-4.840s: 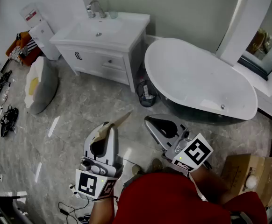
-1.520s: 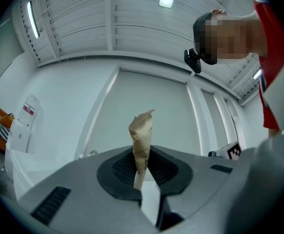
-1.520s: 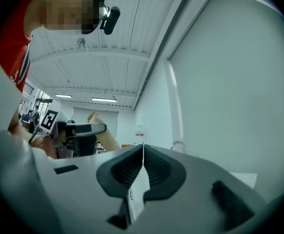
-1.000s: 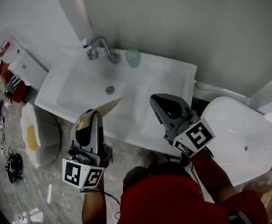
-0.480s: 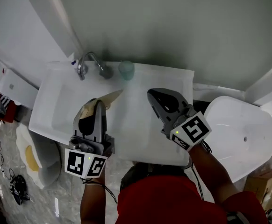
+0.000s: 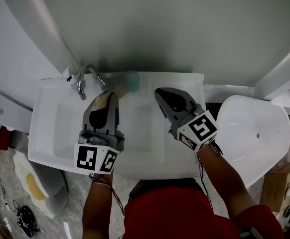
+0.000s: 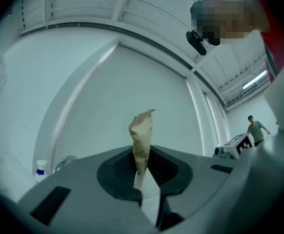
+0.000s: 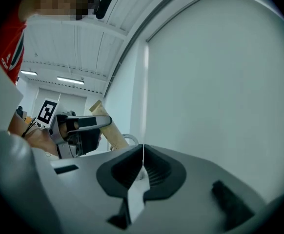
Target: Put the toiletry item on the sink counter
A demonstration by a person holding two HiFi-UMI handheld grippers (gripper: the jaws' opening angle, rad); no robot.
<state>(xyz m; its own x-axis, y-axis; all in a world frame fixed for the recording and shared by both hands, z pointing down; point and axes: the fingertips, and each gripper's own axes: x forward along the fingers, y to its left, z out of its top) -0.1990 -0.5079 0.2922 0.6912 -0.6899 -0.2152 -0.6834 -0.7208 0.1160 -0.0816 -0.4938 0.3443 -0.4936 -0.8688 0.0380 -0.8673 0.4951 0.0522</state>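
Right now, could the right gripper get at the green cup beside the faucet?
Probably yes: the right gripper hovers just right of the green cup with nothing between them. Its jaws are shut and empty, so it must open first. The tan item in the left gripper crowds the cup's other side.

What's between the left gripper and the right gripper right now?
Nothing: the head view shows only bare white sink top between the left gripper, shut on the tan toiletry item, and the right gripper.

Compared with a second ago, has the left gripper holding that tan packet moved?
Yes. The left gripper, shut on the tan packet, has moved from the sink's front edge up beside the faucet.
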